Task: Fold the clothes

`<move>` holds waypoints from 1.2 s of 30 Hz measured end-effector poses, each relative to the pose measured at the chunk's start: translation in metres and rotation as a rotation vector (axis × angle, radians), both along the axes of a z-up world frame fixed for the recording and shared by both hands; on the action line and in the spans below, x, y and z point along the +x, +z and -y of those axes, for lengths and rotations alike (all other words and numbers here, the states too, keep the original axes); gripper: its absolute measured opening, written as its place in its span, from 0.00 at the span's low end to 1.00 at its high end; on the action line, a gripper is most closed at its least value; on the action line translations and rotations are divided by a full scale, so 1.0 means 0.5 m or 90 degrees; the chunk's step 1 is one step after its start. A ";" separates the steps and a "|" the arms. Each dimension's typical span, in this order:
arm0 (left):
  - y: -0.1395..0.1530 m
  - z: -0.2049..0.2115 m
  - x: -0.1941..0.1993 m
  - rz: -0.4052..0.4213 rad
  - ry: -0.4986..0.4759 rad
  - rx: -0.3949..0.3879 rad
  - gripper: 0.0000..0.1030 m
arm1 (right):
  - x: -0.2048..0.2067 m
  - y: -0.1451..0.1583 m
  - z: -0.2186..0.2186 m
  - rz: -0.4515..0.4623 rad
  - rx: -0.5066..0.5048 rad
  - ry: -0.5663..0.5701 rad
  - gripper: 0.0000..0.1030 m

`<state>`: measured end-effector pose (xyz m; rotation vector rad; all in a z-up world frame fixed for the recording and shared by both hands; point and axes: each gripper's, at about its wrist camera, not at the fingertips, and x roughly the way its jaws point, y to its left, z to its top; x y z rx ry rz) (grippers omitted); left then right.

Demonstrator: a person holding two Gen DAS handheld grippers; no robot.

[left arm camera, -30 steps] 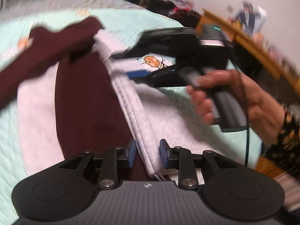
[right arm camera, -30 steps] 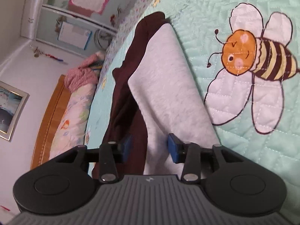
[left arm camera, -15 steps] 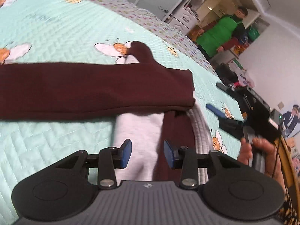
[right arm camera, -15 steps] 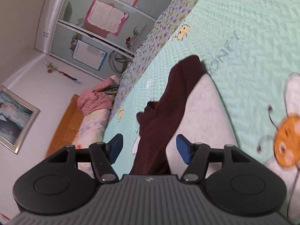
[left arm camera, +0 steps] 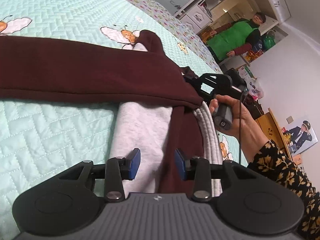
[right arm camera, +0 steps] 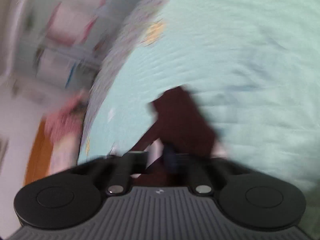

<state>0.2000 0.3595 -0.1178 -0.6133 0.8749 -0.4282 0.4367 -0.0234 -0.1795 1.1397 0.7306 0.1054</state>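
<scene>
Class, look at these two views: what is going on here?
A person with a claw in each hand is folding a maroon garment with a pale grey lining on a mint quilted bedspread. The right claw is shut at the folded sleeve's end; whether it grips cloth is unclear. The left claw hangs open over the garment's body. A bystander watches.

Black gripper with blue pads; black sleeve with yellow flowers.
</scene>
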 end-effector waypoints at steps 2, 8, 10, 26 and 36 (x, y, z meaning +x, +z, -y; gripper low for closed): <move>0.001 -0.009 -0.005 0.001 0.000 -0.002 0.39 | -0.022 0.004 0.015 0.022 0.037 -0.006 0.10; 0.013 -0.060 -0.023 0.015 0.071 -0.011 0.39 | -0.158 0.074 0.011 0.179 0.162 0.048 0.59; 0.017 -0.081 -0.032 0.022 0.107 -0.015 0.40 | -0.193 0.074 -0.008 0.170 0.146 0.069 0.71; -0.051 -0.281 -0.097 -0.078 0.460 -0.151 0.41 | -0.516 0.078 -0.142 0.137 0.087 0.255 0.58; -0.065 -0.289 -0.088 -0.055 0.512 -0.145 0.41 | -0.600 0.078 -0.153 0.150 0.001 0.245 0.65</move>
